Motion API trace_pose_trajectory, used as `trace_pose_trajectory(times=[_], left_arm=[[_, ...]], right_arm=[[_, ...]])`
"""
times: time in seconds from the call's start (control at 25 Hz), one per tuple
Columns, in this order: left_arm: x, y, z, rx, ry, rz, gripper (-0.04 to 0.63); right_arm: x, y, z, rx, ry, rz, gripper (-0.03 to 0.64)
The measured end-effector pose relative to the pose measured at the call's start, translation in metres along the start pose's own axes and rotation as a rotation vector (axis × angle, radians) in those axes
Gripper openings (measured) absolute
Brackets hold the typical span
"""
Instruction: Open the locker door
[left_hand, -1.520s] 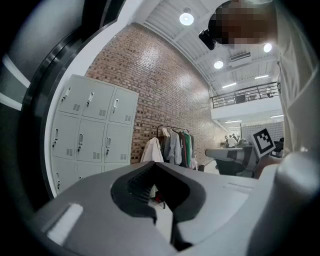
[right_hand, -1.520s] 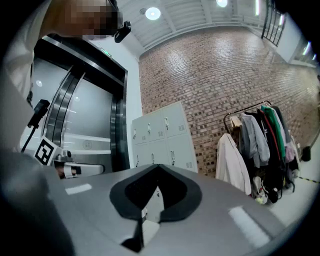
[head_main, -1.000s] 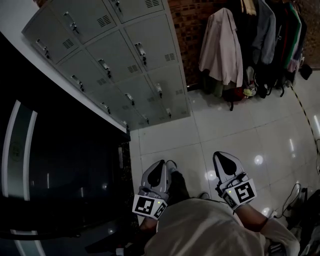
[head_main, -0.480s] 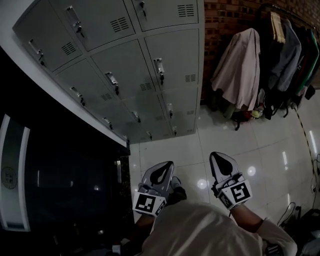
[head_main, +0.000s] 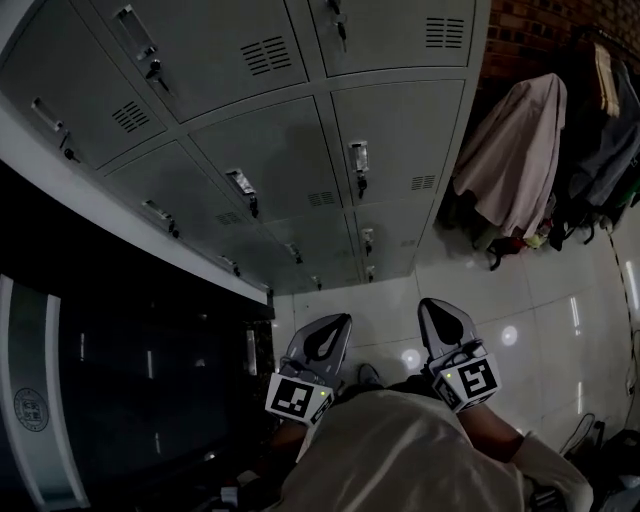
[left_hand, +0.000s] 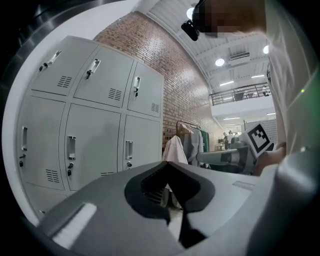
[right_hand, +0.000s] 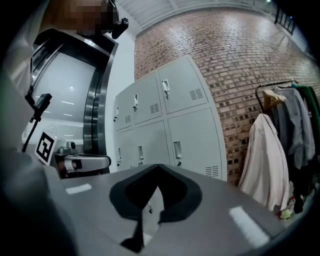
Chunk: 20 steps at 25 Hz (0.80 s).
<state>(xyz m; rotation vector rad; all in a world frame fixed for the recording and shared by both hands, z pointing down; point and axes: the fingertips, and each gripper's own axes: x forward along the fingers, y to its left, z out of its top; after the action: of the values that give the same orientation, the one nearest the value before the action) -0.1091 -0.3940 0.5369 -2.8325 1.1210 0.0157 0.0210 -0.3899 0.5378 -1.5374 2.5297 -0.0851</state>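
Note:
A bank of grey locker doors fills the upper head view, each door with a small handle and a vent; all are closed. Both grippers hang low in front of the person, well short of the lockers. My left gripper is shut with nothing in it, and my right gripper is shut and empty too. In the left gripper view the closed jaws point toward the lockers. The right gripper view shows its shut jaws aimed at the lower right door.
Coats hang on a rack by the brick wall right of the lockers. A dark glossy panel stands at the left. White tiled floor lies between me and the lockers.
The lockers have grown larger and shifted right in the head view as the person came closer. Both grippers stay shut and low, in much the same place.

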Motion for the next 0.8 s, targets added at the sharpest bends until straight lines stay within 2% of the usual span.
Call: trace_pose_trajectory(times=[0.08, 0.2, 0.36, 0.52, 0.64, 0.72, 0.8], left_arm=[[0.013, 0.015, 0.001, -0.003, -0.050, 0.006, 0.069], [0.034, 0.030, -0.004, -0.022, -0.054, 0.023, 0.069], [0.058, 0.041, -0.002, -0.044, -0.056, 0.067, 0.069], [0.070, 0.051, -0.004, -0.063, -0.057, 0.097, 0.069], [0.073, 0.064, -0.023, -0.068, -0.036, 0.133, 0.069], [0.070, 0.068, -0.037, -0.088, -0.033, 0.152, 0.069], [0.068, 0.070, -0.057, -0.110, -0.020, 0.164, 0.071]], right_arm=[[0.011, -0.005, -0.002, -0.001, 0.034, 0.000, 0.002], [0.022, -0.021, -0.008, -0.006, 0.113, 0.000, 0.002], [0.039, -0.047, -0.012, -0.027, 0.088, 0.022, 0.002], [0.061, -0.065, -0.033, -0.094, 0.047, 0.059, 0.002], [0.086, -0.074, -0.087, -0.095, 0.093, 0.084, 0.003], [0.106, -0.081, -0.136, -0.085, 0.151, 0.103, 0.070], [0.131, -0.092, -0.190, -0.080, 0.214, 0.112, 0.101]])
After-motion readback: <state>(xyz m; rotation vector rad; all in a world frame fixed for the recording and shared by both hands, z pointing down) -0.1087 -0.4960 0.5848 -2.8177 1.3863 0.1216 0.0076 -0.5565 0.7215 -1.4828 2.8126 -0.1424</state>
